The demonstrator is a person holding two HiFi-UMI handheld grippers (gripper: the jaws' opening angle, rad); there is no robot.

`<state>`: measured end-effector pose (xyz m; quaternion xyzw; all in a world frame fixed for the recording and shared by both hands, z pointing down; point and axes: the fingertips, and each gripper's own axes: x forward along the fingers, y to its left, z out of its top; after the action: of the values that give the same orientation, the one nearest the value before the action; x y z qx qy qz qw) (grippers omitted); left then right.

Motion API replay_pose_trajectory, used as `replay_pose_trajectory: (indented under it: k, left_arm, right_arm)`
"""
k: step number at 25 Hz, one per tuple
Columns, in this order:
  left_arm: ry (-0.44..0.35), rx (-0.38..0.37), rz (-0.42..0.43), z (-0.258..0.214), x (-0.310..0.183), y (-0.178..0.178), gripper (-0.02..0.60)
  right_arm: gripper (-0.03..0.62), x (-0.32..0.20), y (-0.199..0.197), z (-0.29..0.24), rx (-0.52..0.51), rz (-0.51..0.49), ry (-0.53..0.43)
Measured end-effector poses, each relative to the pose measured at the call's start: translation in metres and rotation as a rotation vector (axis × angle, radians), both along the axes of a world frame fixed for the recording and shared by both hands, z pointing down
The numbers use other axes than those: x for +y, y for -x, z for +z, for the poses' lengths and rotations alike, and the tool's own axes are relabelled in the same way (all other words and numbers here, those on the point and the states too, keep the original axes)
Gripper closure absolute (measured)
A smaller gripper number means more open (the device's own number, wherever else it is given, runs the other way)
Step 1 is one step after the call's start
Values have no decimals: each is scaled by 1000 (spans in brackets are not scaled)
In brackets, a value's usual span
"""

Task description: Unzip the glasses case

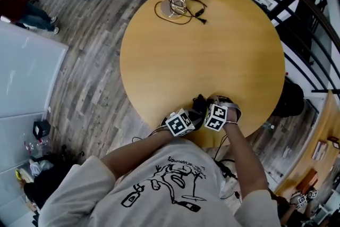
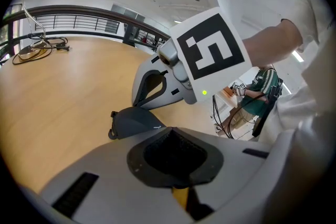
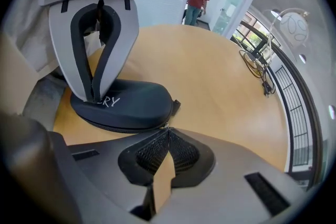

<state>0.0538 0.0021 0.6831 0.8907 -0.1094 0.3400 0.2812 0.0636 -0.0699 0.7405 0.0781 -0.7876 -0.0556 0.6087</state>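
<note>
With the right gripper point(image 3: 168, 131) clenched on the zipper pull point(image 3: 167, 126) and the left gripper point(image 3: 94, 96) pressing closed jaws onto the glasses case point(image 3: 126, 105) at the desk's point(image 1: 212, 50) near edge, risks dragging the weakly pinned case off.

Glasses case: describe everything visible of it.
The glasses case is a dark oval shell with white lettering on top, a zip seam around its side and a tab at one end. It lies closed and flat on the wooden table, near its edge. The left tool presses its top; the right tool seems to pinch its seam.
</note>
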Motion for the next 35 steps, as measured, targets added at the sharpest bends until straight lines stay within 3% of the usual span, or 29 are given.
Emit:
replay_pose_trajectory:
  k: [7,11,14,17,22,26,30,35]
  left_arm:
    - [-1,-7,-15,-1,-2,0,575]
    - [22,2,-33,0,-2,0,575]
    - [19,21,-35,-1,-2,4,575]
    - [0,24,-48,-8,-3,11,575]
    - [-8,81,-147,-38,-6,27,575]
    - [-20,130,-258,-67,-19,45,575]
    - [-51,182,-325,-101,-26,51,575]
    - [-98,245,-364,-142,-23,44,575]
  right_arm:
    - [571,-5,2,2,21,-72,-43]
    - [568,-4,0,1,-6,-17,-49]
    - [566,-5,-7,-7,-50,119,-26]
    - [566,-4,-19,-23,-142,316,1]
    - [566,4,-31,-73,-465,751,67]
    - [568,18,-30,-118,-710,984,109]
    - [568,35,-18,-161,-868,1066,119]
    - [569,55,9,-201,-953,1024,112]
